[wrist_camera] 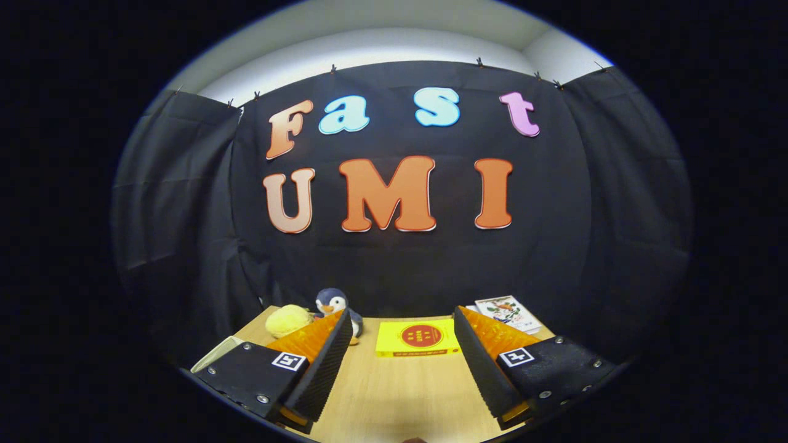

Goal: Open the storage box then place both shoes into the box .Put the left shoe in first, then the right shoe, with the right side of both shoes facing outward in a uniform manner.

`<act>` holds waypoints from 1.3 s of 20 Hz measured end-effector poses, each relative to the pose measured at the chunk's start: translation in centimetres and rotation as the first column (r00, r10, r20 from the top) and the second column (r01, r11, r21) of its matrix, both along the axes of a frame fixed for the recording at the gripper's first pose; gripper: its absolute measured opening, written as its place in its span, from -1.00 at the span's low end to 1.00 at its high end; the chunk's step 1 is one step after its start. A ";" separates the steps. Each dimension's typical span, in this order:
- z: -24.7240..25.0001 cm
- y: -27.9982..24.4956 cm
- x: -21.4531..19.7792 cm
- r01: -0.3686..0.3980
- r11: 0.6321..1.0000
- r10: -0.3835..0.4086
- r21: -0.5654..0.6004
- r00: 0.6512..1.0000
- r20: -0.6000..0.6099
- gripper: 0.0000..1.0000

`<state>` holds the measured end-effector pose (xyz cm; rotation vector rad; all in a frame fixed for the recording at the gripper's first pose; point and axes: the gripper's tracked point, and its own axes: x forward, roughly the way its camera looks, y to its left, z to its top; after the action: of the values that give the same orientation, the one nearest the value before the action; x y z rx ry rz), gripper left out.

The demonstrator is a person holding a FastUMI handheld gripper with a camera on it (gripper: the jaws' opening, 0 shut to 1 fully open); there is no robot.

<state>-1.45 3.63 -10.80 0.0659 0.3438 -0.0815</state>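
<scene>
Gripper [403, 335]: fingers spread wide, nothing between them, lower centre.
Table [394, 394]: pale wood, under the fingers.
Yellow book [417, 338]: flat, beyond the fingers, centre.
Penguin toy [334, 303]: beside yellow plush [288, 320], lower left.
Illustrated booklet [508, 312]: lower right.

Matt wood-grain table [400, 387], plush penguin [333, 303], ribbed finger pads [320, 366]

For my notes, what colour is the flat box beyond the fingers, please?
Yellow with a red circle, gripper view.

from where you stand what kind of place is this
Probably a staged recording booth: black cloth wall behind a wooden table with props, a penguin toy and yellow box. The tool is open.
</scene>
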 end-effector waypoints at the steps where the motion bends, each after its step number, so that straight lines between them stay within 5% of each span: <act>1: 0.8 -1.0 0.1 0.012 1.000 -0.011 -0.009 0.999 0.033 0.96; 9: 3.4 -6.0 0.6 0.086 0.996 -0.083 -0.009 0.984 0.159 0.96; 26: 3.7 -2.6 1.2 0.017 0.998 -0.006 -0.058 0.984 0.176 0.96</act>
<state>-0.23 1.07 -7.13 0.0157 0.1639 -0.0967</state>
